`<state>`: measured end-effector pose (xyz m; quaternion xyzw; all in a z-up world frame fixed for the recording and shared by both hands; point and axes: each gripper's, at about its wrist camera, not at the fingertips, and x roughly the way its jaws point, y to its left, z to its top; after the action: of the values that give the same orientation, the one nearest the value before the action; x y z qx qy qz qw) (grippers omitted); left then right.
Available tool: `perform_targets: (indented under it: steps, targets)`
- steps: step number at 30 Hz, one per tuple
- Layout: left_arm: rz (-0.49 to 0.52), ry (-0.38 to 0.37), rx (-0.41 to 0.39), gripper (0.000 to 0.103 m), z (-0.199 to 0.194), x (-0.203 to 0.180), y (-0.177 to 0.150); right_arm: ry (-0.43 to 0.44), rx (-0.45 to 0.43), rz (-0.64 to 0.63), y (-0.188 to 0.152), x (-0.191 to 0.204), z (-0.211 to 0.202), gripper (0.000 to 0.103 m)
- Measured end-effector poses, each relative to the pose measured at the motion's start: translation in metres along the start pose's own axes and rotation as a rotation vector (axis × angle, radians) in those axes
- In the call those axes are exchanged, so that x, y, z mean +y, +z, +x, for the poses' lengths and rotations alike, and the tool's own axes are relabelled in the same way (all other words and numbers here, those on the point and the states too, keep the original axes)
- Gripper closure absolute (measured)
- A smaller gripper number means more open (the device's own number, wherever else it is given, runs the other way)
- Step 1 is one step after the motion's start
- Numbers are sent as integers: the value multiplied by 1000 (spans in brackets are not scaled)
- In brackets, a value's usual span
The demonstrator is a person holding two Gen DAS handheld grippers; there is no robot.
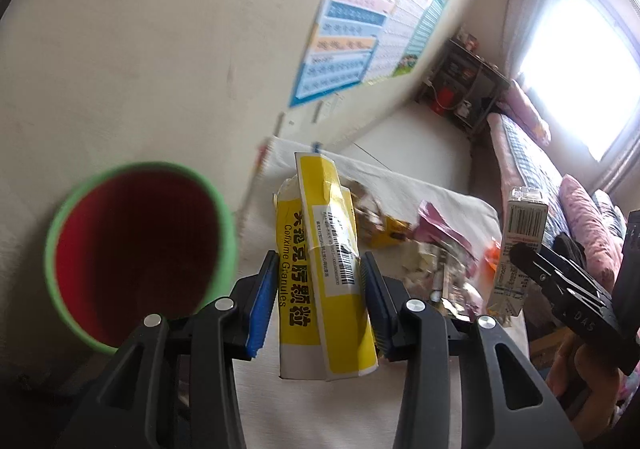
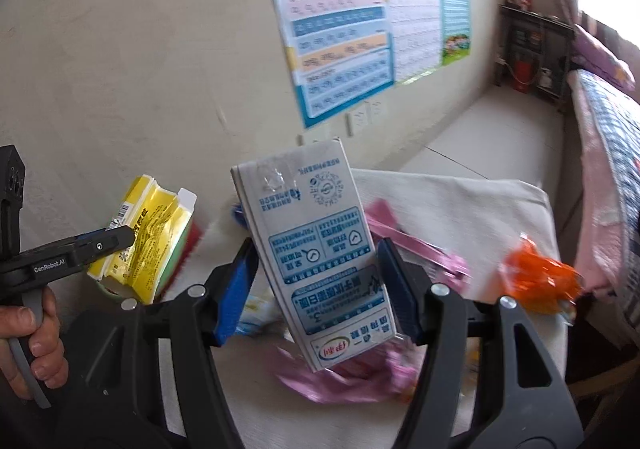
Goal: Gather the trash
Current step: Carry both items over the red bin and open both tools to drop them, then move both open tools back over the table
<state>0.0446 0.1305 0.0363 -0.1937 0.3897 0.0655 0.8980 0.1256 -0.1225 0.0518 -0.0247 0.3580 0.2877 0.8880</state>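
- Yellow medicine box [image 1: 320,269]: clamped in the left hand-held gripper [image 1: 318,289], centre frame, just right of the red bin [image 1: 136,257], likely for dropping in.
- White milk carton [image 2: 320,249]: pinched by the right hand-held gripper [image 2: 316,289], lifted above the littered table [image 2: 480,209].

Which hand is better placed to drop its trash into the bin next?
Left, probably. The left tongs grip the yellow medicine box right beside the open red bin. The right tongs hold the milk carton farther off, with the left tongs between them and the bin.

Bin [image 1: 136,253] mouth unobstructed, wrappers [image 2: 352,373] crowding the table [image 2: 472,205]
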Motion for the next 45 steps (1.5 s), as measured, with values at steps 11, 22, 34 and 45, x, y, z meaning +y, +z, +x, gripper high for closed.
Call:
perform_targets:
  steps: [11,22,34,45]
  targets:
    - [-95,107,-55,64,-38,90,14,193,22,-65,23,93,39,43]
    - [-174,154,-71,63,-58,151,12,324,94,-112,48,179,94,43]
    - [-254,127,-65,60,-63,205,7,359,200,-181,38,240,143,43]
    - [-299,144,-86,12,-67,211,9,277,216,-246,24,239,147,9]
